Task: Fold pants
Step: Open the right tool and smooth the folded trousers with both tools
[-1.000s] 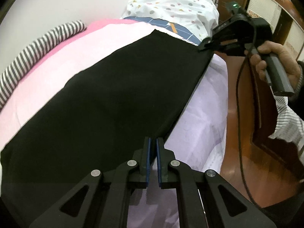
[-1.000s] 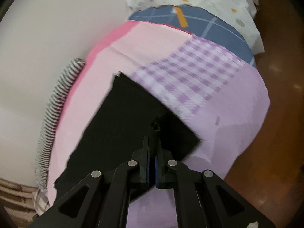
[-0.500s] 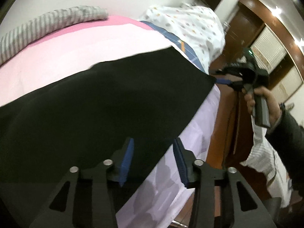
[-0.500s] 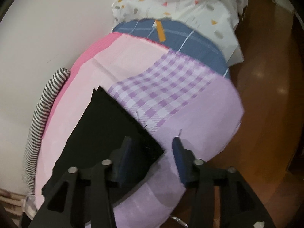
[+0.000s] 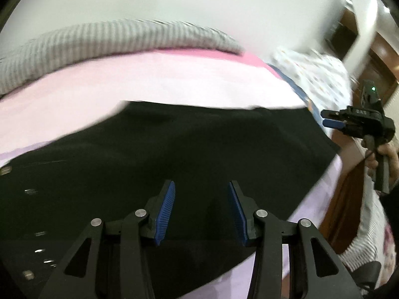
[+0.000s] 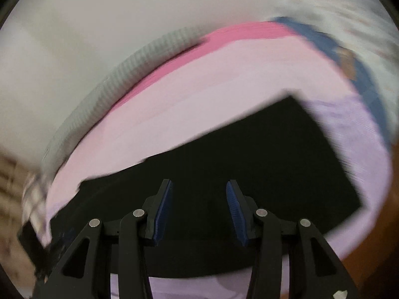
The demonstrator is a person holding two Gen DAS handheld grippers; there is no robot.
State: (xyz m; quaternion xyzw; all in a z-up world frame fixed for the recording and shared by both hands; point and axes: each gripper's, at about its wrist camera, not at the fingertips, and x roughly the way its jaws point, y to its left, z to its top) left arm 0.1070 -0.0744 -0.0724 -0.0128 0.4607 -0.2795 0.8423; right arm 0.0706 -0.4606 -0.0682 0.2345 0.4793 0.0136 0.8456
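The black pants [image 5: 174, 154] lie flat on the pink and lilac bed sheet [image 5: 162, 79]. My left gripper [image 5: 202, 186] is open and empty, just above the near edge of the pants. In the right wrist view the pants [image 6: 237, 169] spread as a long black panel. My right gripper [image 6: 198, 186] is open and empty over them. It also shows in the left wrist view [image 5: 331, 120], held by a hand at the far right, beside the pants' right end, its blue pads apart.
A grey striped bolster [image 5: 112, 39] runs along the wall at the back of the bed. A white patterned quilt [image 5: 319, 74] and a blue checked cloth [image 6: 349, 57] lie at the bed's right end. Brown wooden floor [image 6: 374, 224] is on the right.
Both grippers were shut on the pants' edges a second ago, then opened and let go. Both have since swung, and the pants now lie flat.
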